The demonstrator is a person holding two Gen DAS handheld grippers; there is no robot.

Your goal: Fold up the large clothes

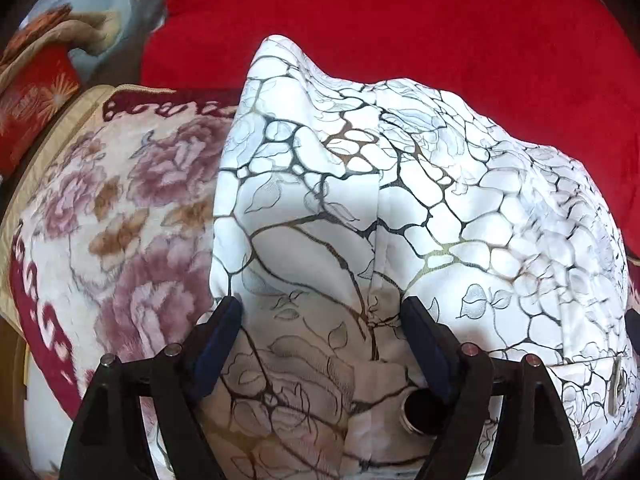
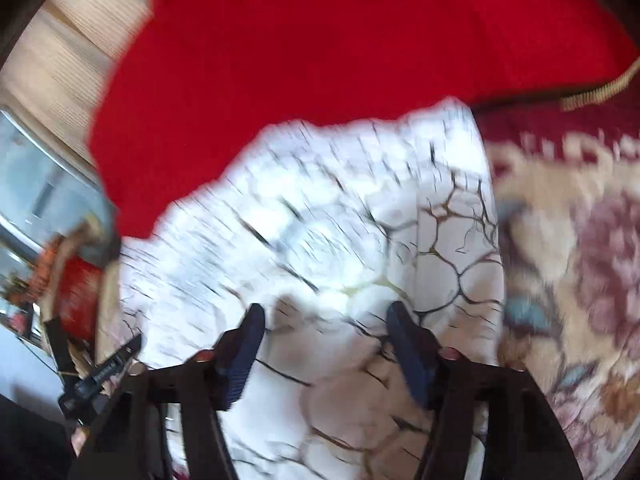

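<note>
One white garment (image 1: 400, 208) with dark vein print lies on one floral blanket (image 1: 112, 216); left hand-held gripper (image 1: 322, 312) and right hand-held gripper (image 2: 326, 320) both hover spread wide above it, holding nothing

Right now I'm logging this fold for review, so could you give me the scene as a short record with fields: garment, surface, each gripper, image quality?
garment: white garment with dark vein and leaf print, bunched and mounded, not flat
metal detail: round metal ring near its front edge
surface: floral blanket beside the garment, red cloth behind it
left gripper: left gripper open, fingers either side of a fold, nothing clamped
right gripper: right gripper open over the garment, nothing clamped
image quality: left view sharp, right view motion-blurred
</note>
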